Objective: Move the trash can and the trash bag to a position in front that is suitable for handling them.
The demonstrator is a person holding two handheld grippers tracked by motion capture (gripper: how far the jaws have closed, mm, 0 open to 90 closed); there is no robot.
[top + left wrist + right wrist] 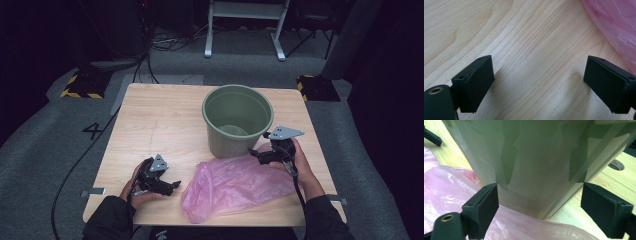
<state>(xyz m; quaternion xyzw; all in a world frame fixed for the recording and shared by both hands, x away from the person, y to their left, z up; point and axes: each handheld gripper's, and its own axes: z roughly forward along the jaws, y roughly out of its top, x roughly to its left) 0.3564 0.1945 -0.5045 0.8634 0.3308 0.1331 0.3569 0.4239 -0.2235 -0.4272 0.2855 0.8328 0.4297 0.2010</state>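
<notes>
Your biggest risk here is the bag (235, 185) sliding or bunching on the smooth tabletop (160, 125) when you pinch it: thin film gives the tongs little to bite, and a shallow grab would slip off. The right tongs (256, 152) are also close to the bin (238, 120) and could knock it. The bag lies crumpled just in front of the bin, touching its base. Your right tongs stand spread apart above the bag's far edge, facing the bin wall. Your left tongs (175, 186), spread and empty, rest near the bag's left edge.
</notes>
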